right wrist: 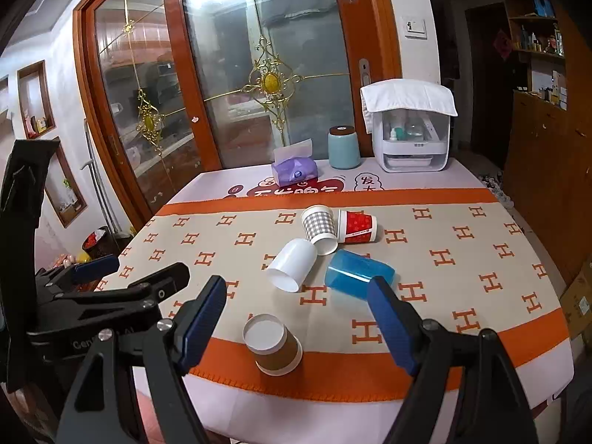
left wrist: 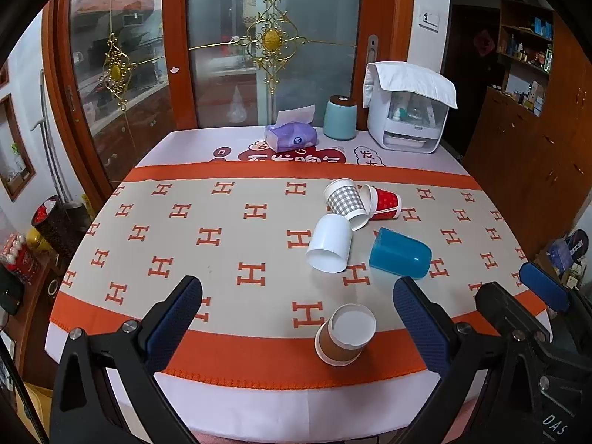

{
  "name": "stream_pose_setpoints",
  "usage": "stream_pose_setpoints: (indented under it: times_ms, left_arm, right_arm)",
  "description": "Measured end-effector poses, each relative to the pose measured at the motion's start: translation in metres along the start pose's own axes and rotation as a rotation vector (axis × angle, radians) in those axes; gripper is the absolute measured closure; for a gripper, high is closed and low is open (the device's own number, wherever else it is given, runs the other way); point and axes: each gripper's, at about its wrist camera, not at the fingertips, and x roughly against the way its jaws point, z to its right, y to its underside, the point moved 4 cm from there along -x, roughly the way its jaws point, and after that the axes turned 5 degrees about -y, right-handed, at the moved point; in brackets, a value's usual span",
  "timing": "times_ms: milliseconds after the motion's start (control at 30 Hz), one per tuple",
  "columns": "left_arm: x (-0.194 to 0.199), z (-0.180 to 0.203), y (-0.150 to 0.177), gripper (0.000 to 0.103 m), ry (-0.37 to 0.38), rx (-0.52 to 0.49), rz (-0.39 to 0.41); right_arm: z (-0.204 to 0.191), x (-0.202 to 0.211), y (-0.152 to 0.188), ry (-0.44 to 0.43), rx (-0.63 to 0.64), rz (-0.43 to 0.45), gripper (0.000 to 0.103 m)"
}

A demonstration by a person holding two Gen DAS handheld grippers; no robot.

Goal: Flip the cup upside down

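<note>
Ahead of you stood a table [left wrist: 111, 336] under a beige cloth [left wrist: 229, 222] with orange H marks and orange bands. At its far edge sat a tissue pack [left wrist: 290, 137], a teal jar [left wrist: 339, 117] and a white appliance [left wrist: 407, 118] draped with a towel [left wrist: 410, 81]. Behind them, filling the upper middle of the frame, you had orange-framed glass doors [left wrist: 229, 55] with gold ornaments [left wrist: 272, 39], glare bright on the panes. At upper right were a white wall with a switch [left wrist: 429, 18], then dark wooden shelves [left wrist: 525, 44] and cabinets [left wrist: 525, 155]. At left was a white wall with framed niches [right wrist: 37, 100].
</note>
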Motion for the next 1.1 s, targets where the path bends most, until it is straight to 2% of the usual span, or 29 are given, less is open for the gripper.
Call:
stream_pose_setpoints:
  times_ms: [1100]
  left_arm:
    - [-0.0051,-0.0003,0.0081,0.001,-0.030,0.006,-0.039]
  right_arm:
    - [0.0037,-0.0035,0.0085,0.002,-0.041,-0.014,0.024]
